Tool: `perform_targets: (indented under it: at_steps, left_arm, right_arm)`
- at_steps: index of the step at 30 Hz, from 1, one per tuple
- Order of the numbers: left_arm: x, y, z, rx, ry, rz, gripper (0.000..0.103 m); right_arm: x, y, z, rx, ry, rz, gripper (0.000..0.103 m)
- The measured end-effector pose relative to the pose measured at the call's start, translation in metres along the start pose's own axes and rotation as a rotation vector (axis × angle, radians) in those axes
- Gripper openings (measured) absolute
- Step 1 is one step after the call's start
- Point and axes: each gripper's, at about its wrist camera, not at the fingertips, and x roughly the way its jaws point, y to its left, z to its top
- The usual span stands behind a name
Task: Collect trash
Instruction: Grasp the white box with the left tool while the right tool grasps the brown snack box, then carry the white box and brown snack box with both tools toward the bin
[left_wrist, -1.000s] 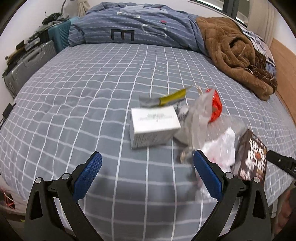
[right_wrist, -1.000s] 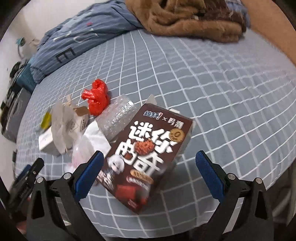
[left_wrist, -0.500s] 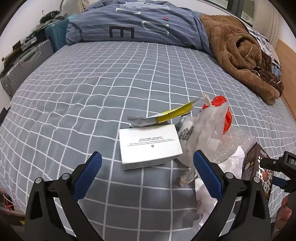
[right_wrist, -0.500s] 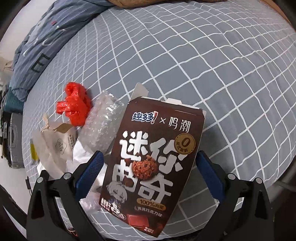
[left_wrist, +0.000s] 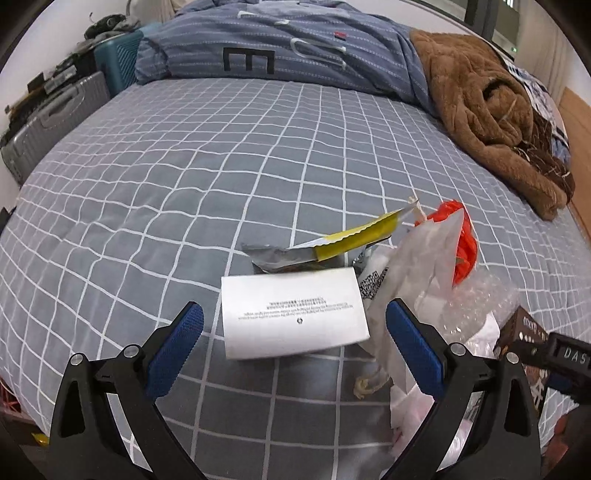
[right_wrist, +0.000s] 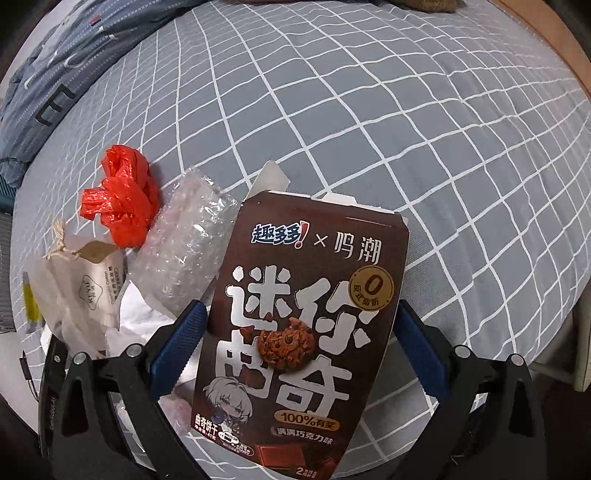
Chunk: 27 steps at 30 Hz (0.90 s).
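Note:
Trash lies on the grey checked bed. My left gripper (left_wrist: 293, 343) is open, its blue pads either side of a white box (left_wrist: 293, 314). Behind the box are a yellow-and-silver wrapper (left_wrist: 332, 243), a white paper bag (left_wrist: 424, 266), a red plastic bag (left_wrist: 465, 247) and bubble wrap (left_wrist: 480, 306). My right gripper (right_wrist: 299, 339) is open around a brown cookie box (right_wrist: 306, 314) that lies between its pads. To its left are bubble wrap (right_wrist: 184, 254), the red plastic bag (right_wrist: 122, 203) and the white paper bag (right_wrist: 81, 291).
A brown fleece blanket (left_wrist: 491, 118) and a blue striped duvet (left_wrist: 295, 48) lie at the bed's far side. Suitcases (left_wrist: 48, 118) stand off the bed's left. The bed edge (right_wrist: 554, 314) runs close on the right of the right wrist view.
Both grippers have moved forward. The white box now sits between the left pads, and the cookie box now sits between the right pads. Both stayed open.

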Motion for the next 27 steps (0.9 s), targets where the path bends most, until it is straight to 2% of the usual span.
perform_targets:
  at_steps: [4,10,19,27]
  left_arm:
    - [0.003,-0.002,0.001,0.02,-0.006,0.031,0.095]
    - [0.012,0.007,-0.004,0.002,0.031,-0.011,0.075]
    - [-0.01,0.01,-0.018,-0.007,0.019,-0.007,0.074]
    - [-0.039,0.011,-0.042,0.008,0.018,-0.02,0.073]
  right_arm:
    - [0.001,0.004,0.003,-0.003,0.004,-0.015,0.097]
    - [0.005,0.003,0.001,-0.008,-0.016,0.006,0.097]
    - [-0.002,-0.006,-0.007,-0.026,-0.017,0.055,0.094]
    - [-0.018,-0.008,-0.02,-0.075,-0.067,0.05,0.094]
